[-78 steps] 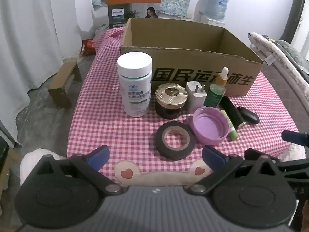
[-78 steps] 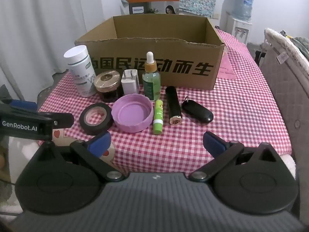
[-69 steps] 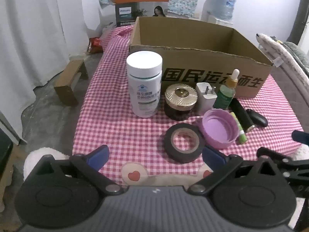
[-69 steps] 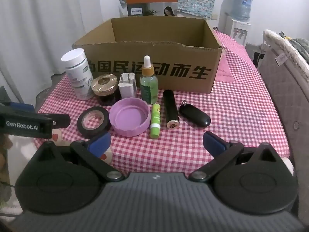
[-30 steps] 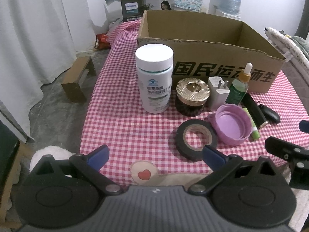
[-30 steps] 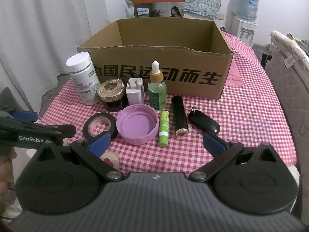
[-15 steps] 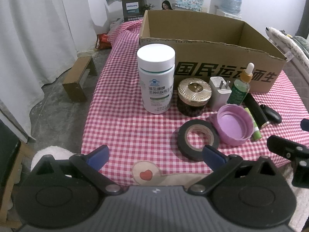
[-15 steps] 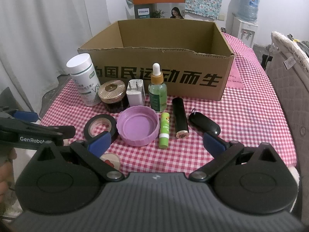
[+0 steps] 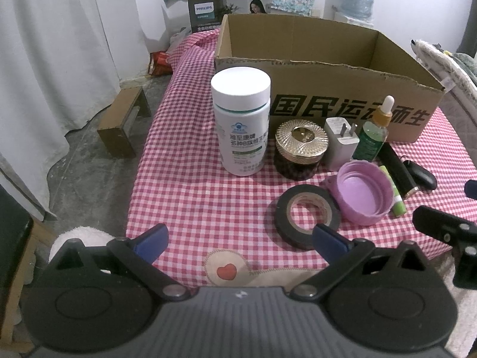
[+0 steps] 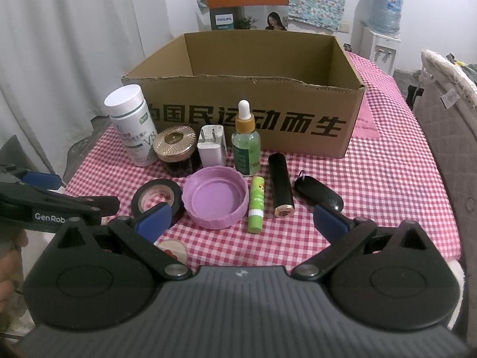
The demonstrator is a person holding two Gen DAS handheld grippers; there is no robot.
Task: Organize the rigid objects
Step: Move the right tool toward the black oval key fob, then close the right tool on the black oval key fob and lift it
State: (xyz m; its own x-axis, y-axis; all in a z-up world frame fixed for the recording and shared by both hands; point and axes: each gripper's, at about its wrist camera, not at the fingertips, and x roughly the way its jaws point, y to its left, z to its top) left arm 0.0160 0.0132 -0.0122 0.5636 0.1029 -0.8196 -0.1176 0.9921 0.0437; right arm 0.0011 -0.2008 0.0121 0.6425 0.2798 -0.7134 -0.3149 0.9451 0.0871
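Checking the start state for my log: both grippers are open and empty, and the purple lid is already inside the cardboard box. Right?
Not quite. The purple lid lies on the checked cloth in front of the cardboard box, as the right wrist view shows. Both grippers are open and empty.

Small upright and flat items (image 10: 216, 202) before open box (image 10: 247, 110).

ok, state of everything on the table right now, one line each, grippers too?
cardboard box: open top, visible interior empty
white pill bottle: upright, capped
gold-lid jar: upright, lid on
white charger: standing, prongs up
green dropper bottle: upright, capped
purple lid: lying open side up
black tape roll: lying flat
green lip balm: lying down
black tube: lying down
black key fob: lying flat
left gripper: open, empty
right gripper: open, empty
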